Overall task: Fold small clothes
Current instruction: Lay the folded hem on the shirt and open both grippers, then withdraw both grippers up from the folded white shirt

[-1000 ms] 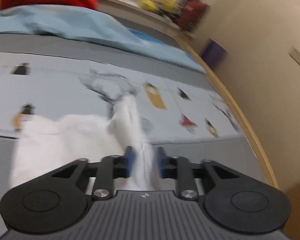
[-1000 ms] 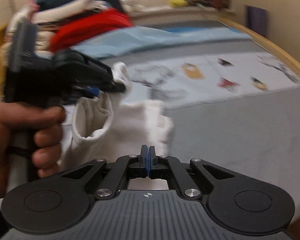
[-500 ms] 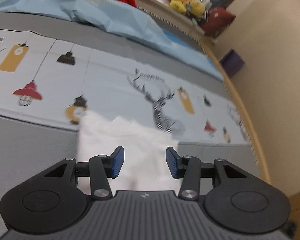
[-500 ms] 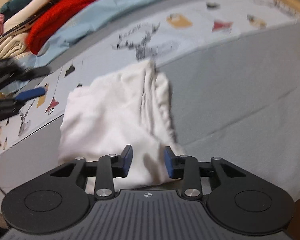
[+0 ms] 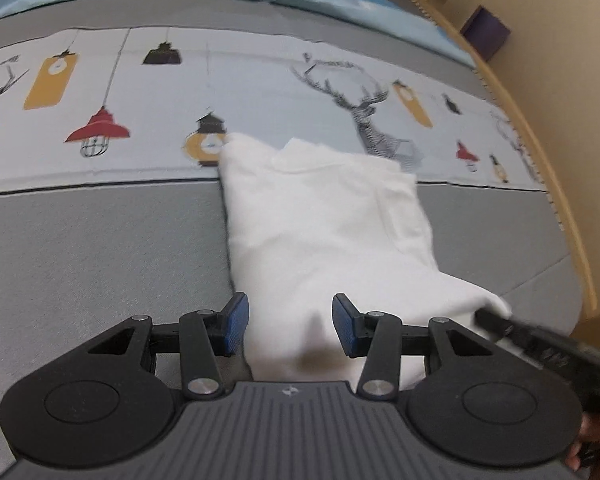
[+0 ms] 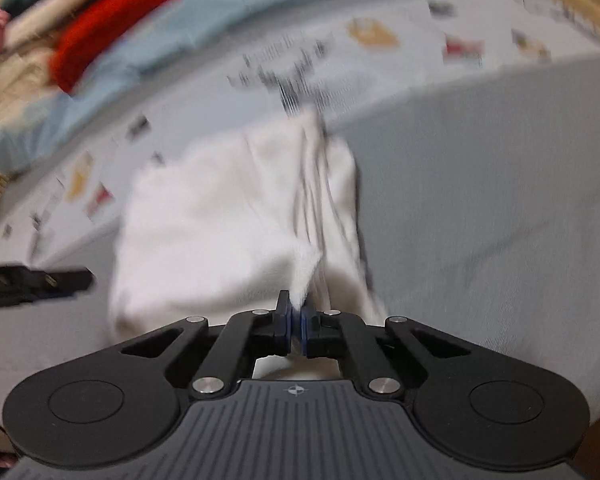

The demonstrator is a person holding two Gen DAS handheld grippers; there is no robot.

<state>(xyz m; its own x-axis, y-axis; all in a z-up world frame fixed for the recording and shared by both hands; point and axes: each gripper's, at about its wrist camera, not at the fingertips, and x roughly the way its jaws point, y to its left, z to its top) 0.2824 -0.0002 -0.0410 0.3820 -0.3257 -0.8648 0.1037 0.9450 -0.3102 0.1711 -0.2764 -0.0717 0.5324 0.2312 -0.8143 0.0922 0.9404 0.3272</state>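
Our right gripper (image 6: 296, 318) had just closed its jaws on the white garment (image 5: 324, 220); our left gripper (image 5: 290, 330) stood half-wide, garment between, untouched, crumpled mid-frame.

Lamp-and-deer bedsheet (image 5: 260, 80) — purple box (image 5: 486, 32) beyond

Right wrist view motion-blurred, bedspread print (image 6: 300, 64) smeared, clothes pile (image 6: 80, 24) cut off at top-left edge
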